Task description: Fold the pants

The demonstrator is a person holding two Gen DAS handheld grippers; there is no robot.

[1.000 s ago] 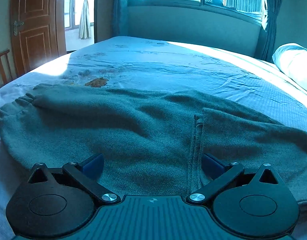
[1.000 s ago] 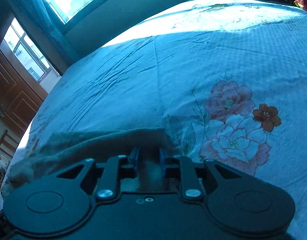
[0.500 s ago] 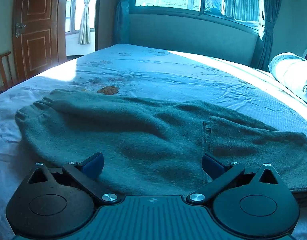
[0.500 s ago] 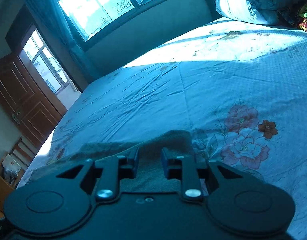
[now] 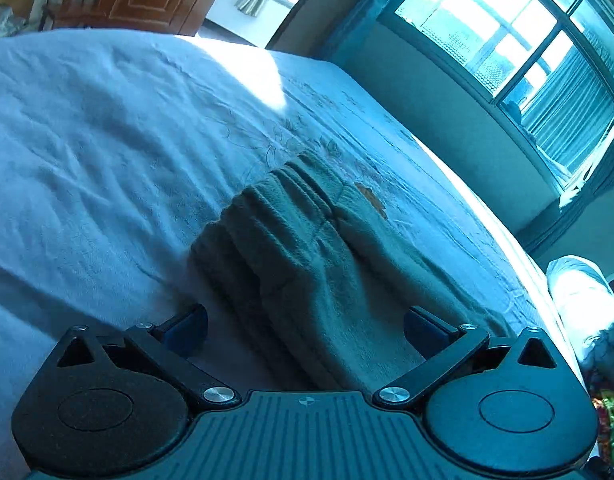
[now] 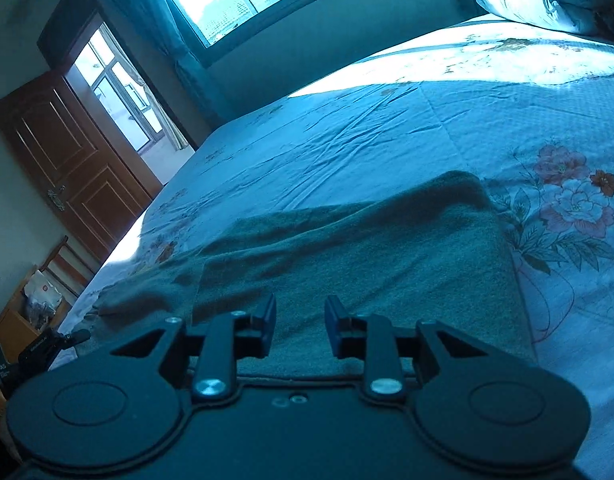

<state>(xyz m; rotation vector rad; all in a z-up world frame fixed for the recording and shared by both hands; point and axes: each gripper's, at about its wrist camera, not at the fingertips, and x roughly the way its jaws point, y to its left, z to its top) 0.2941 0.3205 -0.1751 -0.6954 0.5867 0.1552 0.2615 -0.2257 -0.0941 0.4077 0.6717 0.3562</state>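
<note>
on the floral sheet lie pants; left gripper wide, right gripper opening, empty.

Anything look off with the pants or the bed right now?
Nothing damaged or spilled. The pants lie folded over on the bedsheet, but rumpled: the top layer sits unevenly with a raised ridge, and the waistband end is bunched into pleats. Smoothing may help.

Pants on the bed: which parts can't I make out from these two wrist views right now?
- Left wrist view: the near end of the pants is hidden behind the left gripper body.
- Right wrist view: the near edge of the pants runs under the opening, empty right gripper.
- Neither view shows the whole garment.
</note>
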